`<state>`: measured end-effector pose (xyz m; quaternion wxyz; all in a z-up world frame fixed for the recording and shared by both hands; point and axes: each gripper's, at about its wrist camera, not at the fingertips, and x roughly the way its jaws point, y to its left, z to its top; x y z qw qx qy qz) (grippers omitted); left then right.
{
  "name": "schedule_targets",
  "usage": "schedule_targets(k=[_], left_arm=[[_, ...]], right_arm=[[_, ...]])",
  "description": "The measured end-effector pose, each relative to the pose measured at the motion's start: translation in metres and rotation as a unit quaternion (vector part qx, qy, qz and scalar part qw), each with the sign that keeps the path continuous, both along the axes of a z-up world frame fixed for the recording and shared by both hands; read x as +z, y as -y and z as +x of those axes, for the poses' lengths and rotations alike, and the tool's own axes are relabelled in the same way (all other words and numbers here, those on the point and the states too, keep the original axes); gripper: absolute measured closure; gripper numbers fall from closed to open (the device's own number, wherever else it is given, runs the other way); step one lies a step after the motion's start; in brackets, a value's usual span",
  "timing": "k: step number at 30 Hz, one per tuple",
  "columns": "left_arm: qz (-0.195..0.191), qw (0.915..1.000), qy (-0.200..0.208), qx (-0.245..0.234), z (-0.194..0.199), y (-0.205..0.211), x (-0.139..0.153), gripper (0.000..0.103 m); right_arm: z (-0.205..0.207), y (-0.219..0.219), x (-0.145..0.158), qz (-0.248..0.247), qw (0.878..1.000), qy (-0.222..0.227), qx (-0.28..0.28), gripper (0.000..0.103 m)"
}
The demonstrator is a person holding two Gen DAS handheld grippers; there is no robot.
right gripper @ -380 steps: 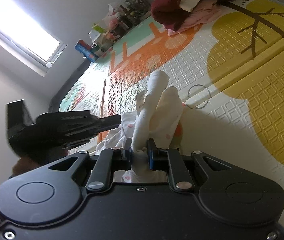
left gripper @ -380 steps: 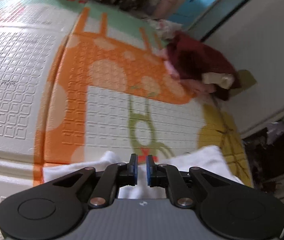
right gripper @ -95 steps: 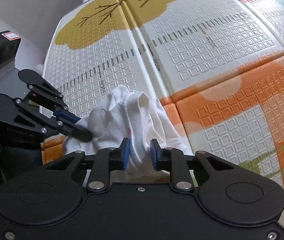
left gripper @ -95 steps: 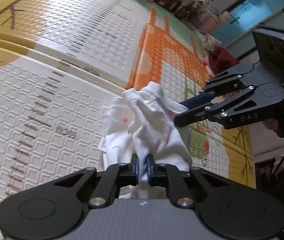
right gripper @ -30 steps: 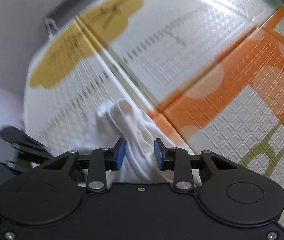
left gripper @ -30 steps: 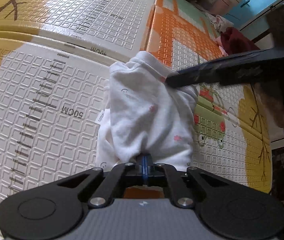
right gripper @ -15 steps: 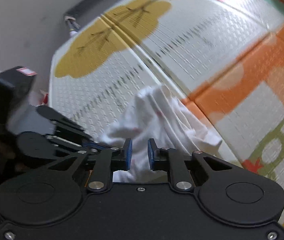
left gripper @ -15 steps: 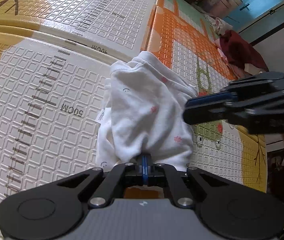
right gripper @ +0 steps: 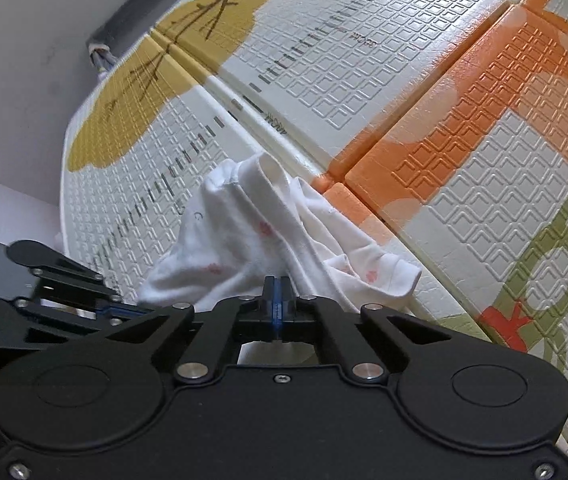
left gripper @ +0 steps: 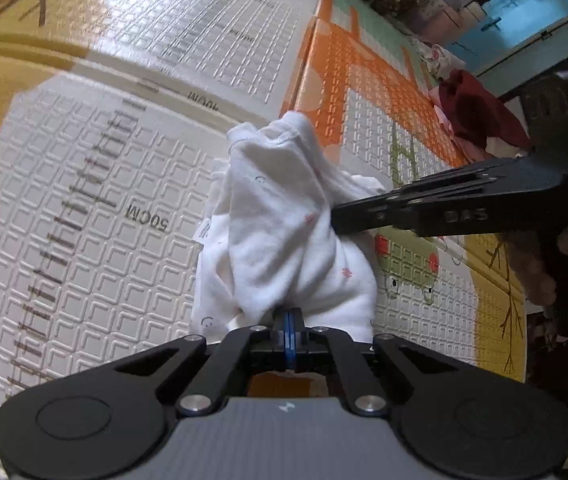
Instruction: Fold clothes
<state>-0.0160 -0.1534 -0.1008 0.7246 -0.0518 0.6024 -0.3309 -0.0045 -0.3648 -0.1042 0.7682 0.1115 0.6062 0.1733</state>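
Your left gripper (left gripper: 288,320) has its blue pads pressed together on the near edge of the white garment (left gripper: 279,236), which rises straight ahead of the fingers in a bunched, upright heap on the play mat (left gripper: 83,208). The cloth, dotted with small pink marks, bulges to both sides of the pinch, and a small label hangs at its left edge.

Your right gripper (right gripper: 277,300) has just been closing, and now its jaws stand tight together with a fold of the same garment (right gripper: 251,232) caught between the pads. From that wrist's view the cloth climbs away from the fingertips to a hemmed peak, with one loose flap trailing right over the seam between the white and orange mat panels.

In the left wrist view, your right gripper (left gripper: 340,220) comes in from the right and meets the heap at mid-height. A pile of dark red clothes (left gripper: 480,116) lies well apart, at the mat's far edge.
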Motion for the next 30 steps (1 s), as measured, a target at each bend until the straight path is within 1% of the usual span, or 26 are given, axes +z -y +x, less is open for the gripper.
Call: schedule_targets(k=[3, 5, 7, 8, 10, 11, 12, 14, 17, 20, 21, 22, 23, 24, 25, 26, 28, 30], left_arm=[[-0.012, 0.9998, 0.014, 0.003, -0.002, 0.001, 0.012, 0.099], [-0.028, 0.9994, 0.021, 0.006, -0.001, 0.002, 0.020, 0.099], [-0.035, 0.9989, 0.029, 0.007, 0.002, 0.007, 0.024, 0.096], [-0.028, 0.9990, 0.035, 0.007, 0.003, 0.011, 0.024, 0.095], [0.005, 0.9990, 0.043, 0.010, 0.006, 0.013, 0.015, 0.095], [0.023, 0.9986, 0.045, 0.014, 0.007, 0.014, 0.010, 0.098], [0.029, 0.9984, 0.043, 0.021, 0.009, 0.010, 0.005, 0.099], [0.022, 0.9986, 0.032, 0.036, 0.011, 0.000, 0.000, 0.100], [0.036, 0.9979, 0.041, 0.035, 0.013, -0.007, -0.003, 0.100], [0.033, 0.9980, 0.038, 0.036, 0.013, -0.014, -0.003, 0.100], [0.042, 0.9974, 0.044, 0.038, 0.012, -0.014, -0.003, 0.099], [0.057, 0.9962, 0.053, 0.040, 0.011, -0.014, -0.002, 0.090], [0.069, 0.9950, 0.058, 0.044, 0.011, -0.015, -0.001, 0.084], [0.076, 0.9942, 0.057, 0.051, 0.011, -0.019, -0.002, 0.082], [0.078, 0.9939, 0.055, 0.056, 0.012, -0.023, -0.002, 0.086], [0.071, 0.9942, 0.053, 0.061, 0.013, -0.027, 0.000, 0.086], [0.059, 0.9947, 0.048, 0.070, 0.015, -0.035, 0.003, 0.086], [0.043, 0.9943, 0.059, 0.077, 0.016, -0.038, 0.013, 0.086]], right_arm=[[0.002, -0.003, -0.001, -0.006, 1.000, -0.007, -0.003, 0.103], [0.002, -0.003, -0.002, -0.007, 1.000, -0.009, -0.004, 0.103], [0.002, -0.003, -0.002, -0.007, 1.000, -0.009, -0.005, 0.103], [0.002, -0.003, -0.002, -0.005, 1.000, -0.010, -0.007, 0.103], [0.001, -0.001, -0.002, -0.001, 1.000, -0.010, -0.012, 0.103], [0.001, 0.000, -0.003, 0.002, 1.000, -0.011, -0.015, 0.103], [0.000, 0.001, -0.003, 0.005, 1.000, -0.011, -0.019, 0.103], [0.000, 0.003, -0.004, 0.012, 0.999, -0.012, -0.027, 0.103], [-0.002, 0.008, -0.006, 0.028, 0.999, -0.015, -0.042, 0.103], [-0.004, 0.016, -0.008, 0.051, 0.997, -0.018, -0.064, 0.103], [-0.005, 0.018, -0.008, 0.057, 0.996, -0.018, -0.072, 0.103], [-0.006, 0.020, -0.007, 0.061, 0.995, -0.016, -0.080, 0.103], [-0.008, 0.022, -0.004, 0.065, 0.994, -0.011, -0.087, 0.103], [-0.010, 0.024, 0.000, 0.071, 0.993, -0.001, -0.096, 0.103], [-0.013, 0.028, 0.005, 0.080, 0.991, 0.009, -0.108, 0.103], [-0.017, 0.031, 0.010, 0.088, 0.989, 0.020, -0.120, 0.101], [-0.023, 0.036, 0.022, 0.100, 0.985, 0.040, -0.138, 0.101], [-0.030, 0.040, 0.034, 0.110, 0.980, 0.061, -0.153, 0.101]])
